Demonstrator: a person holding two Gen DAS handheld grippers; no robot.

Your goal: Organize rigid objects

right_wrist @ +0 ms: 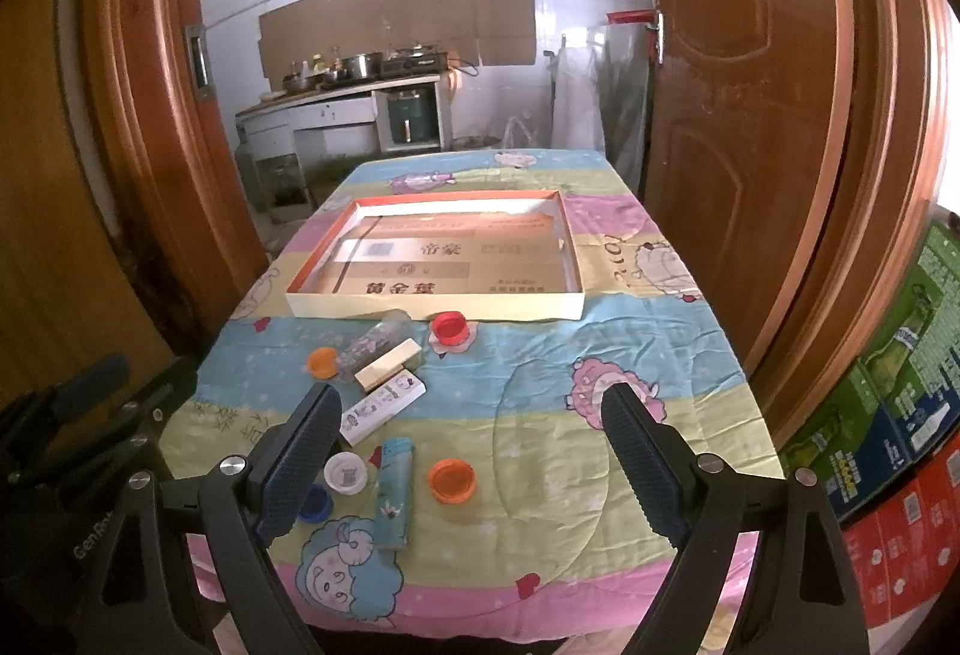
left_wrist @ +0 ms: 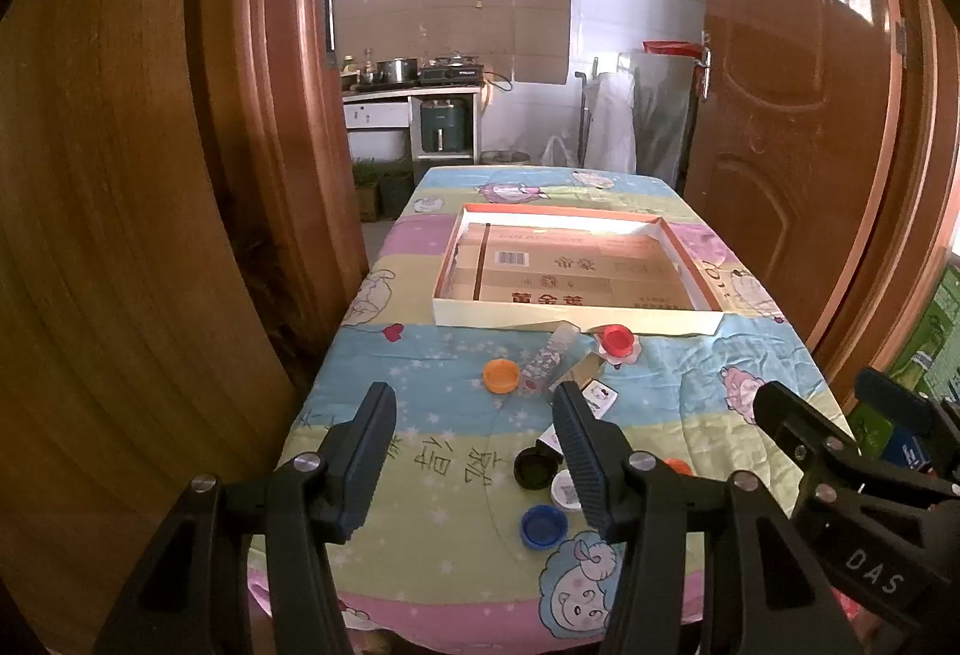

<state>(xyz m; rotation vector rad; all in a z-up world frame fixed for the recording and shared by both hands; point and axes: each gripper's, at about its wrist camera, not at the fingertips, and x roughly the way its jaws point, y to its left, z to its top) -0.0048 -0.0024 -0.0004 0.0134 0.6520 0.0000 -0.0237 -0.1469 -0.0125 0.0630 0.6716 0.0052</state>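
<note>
Over the near table edge: both grippers hover above the cloth, aimed at the far end, nothing between the fingers
Left gripper (left_wrist: 474,436): jaws spread wide, empty; black ribbed pads, silver pivot bolts
Right gripper (right_wrist: 471,451): jaws spread wide, empty; same black build; its side also shows at the right of the left wrist view
Tray (right_wrist: 300,302): shallow rectangular cardboard lid, cream walls, orange rim, printed brown card inside; sits mid-table, nothing in it
Red cap (right_wrist: 450,326): round plastic, just before the tray's near wall
Clear tube (right_wrist: 375,340): patterned cylinder, lying flat, slanted
Wood block (right_wrist: 389,364): pale oblong, touching the tube's side
Small orange cap (right_wrist: 323,360): round, left of the tube
White strip box (right_wrist: 384,406): flat printed card, near the right gripper's left finger
Lighter (right_wrist: 395,493): teal, printed, lying flat
Orange cap (right_wrist: 451,480): open side up, right of the lighter
White cap (right_wrist: 345,472): round, code sticker on it
Blue cap (left_wrist: 543,525): open side up
Black cap (left_wrist: 534,468): round, next to the left gripper's right finger
Table cloth (right_wrist: 630,355): quilted, cartoon sheep, pastel bands
Room: wooden doors (right_wrist: 750,145) on both sides, tiled kitchen wall behind, counter with pots (right_wrist: 354,66), stacked cartons (right_wrist: 888,415) at right
</note>
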